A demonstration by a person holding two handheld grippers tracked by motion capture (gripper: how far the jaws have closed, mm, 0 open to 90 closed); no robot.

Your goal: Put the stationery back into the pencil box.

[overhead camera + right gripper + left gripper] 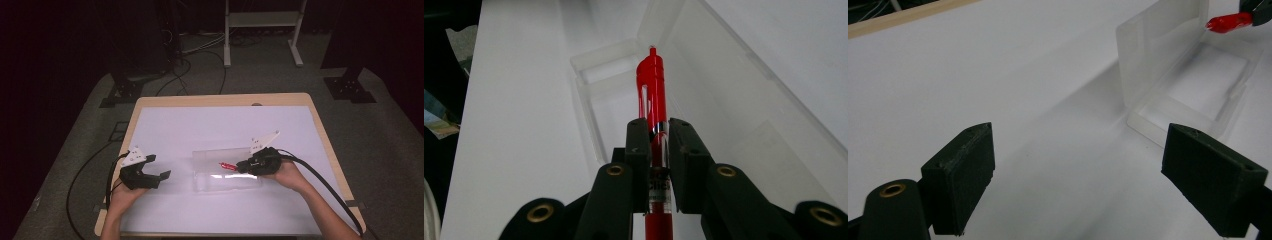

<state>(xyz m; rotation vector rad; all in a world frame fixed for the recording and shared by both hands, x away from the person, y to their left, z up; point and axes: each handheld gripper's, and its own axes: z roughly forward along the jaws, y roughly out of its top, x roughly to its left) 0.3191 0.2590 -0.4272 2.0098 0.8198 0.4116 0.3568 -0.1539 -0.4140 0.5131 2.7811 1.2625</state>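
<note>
A clear plastic case [225, 170] lies open in the middle of the white table sheet, its lid up. My right gripper [245, 165] is shut on a red pen [227, 166] and holds it over the case, tip end pointing left. In the right gripper view the red pen [652, 95] sticks out past the two jaws, above the open case [624, 100]. My left gripper [160, 167] rests open on the sheet left of the case, nothing between its jaws. From the left gripper view the case [1178, 80] stands ahead to the right, with the pen's red end [1229, 22] above it.
The white sheet [210, 130] covers a wooden table [220, 100]. Black cables trail off both grippers toward the table's sides. Beyond the far edge are stand legs, a white frame and more cables on a grey floor.
</note>
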